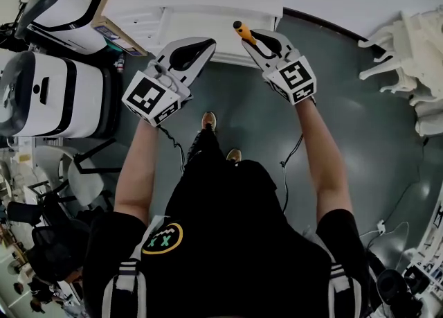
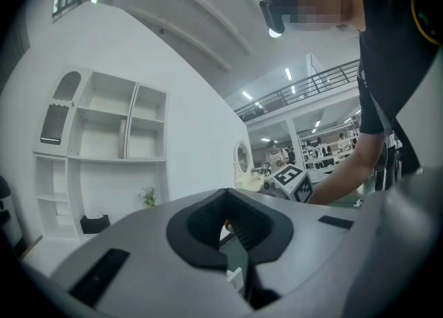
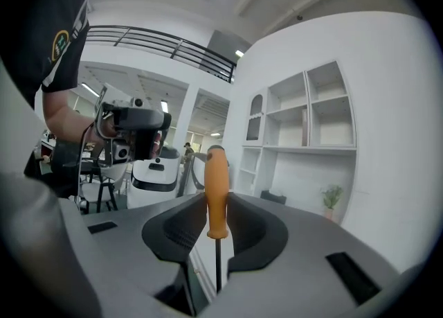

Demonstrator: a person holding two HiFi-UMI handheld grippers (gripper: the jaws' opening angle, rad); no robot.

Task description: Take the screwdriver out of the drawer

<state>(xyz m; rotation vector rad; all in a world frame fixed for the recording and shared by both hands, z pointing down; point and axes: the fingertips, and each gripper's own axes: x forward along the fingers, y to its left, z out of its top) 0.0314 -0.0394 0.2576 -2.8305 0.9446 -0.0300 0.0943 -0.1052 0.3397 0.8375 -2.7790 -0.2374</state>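
Seen from the head, the left tongs (image 1: 185,55) and right tongs (image 1: 250,38) hover before a white cabinet (image 1: 208,12). The left gripper view shows its jaws clenched and empty. In the right gripper view, the jaws grasp the screwdriver (image 3: 216,202), its orange handle upright.

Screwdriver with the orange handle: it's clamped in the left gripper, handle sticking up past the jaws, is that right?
Not the left. The screwdriver is clamped in the right gripper, handle sticking up past the jaws; the right gripper view shows it. The left gripper has nothing between its jaws.
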